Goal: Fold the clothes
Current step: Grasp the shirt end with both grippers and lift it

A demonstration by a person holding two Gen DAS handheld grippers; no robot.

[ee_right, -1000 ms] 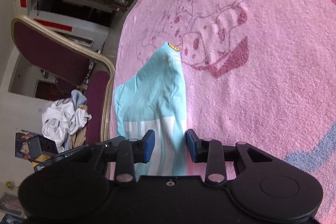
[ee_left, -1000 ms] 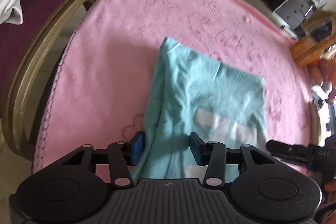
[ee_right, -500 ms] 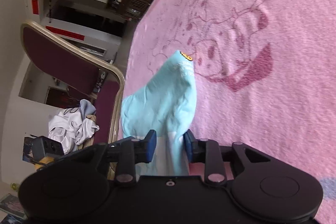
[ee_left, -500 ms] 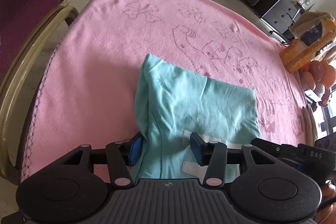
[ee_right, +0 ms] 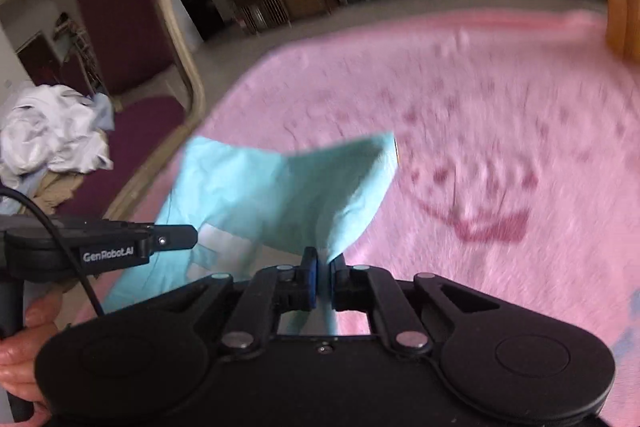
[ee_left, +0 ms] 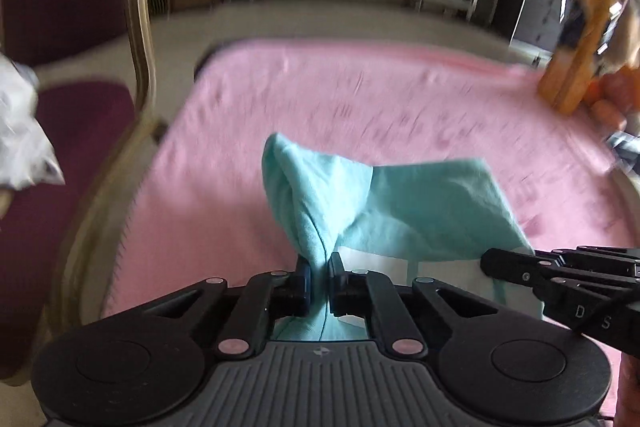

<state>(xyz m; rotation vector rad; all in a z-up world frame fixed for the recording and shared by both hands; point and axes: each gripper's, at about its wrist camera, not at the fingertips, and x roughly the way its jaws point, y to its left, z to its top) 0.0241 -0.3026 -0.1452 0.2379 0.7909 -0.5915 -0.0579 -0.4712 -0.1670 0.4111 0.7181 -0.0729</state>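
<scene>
Both claws are clamped on the turquoise garment [ee_left: 400,211] and it hangs lifted above the pink blanket [ee_left: 224,195]. The left gripper [ee_left: 319,277] has its jaws pinched narrow on a bunched, twisted fold at the garment's near left corner. The right gripper [ee_right: 323,277] is squeezed tight on the near right corner, cloth fanning up and away from its blue pads [ee_right: 311,275]. Between the two grips the fabric stretches as a sagging sheet, its far edge drooping toward the blanket, a white printed patch [ee_right: 218,241] showing on the near underside. Each camera catches the other gripper at its edge. Everything past the cloth is motion-blurred. On the left stands a maroon chair [ee_right: 120,7] with a gold frame, a heap of white clothes [ee_right: 52,131] on its seat. Far right, an orange object [ee_left: 576,59], too smeared to name.
</scene>
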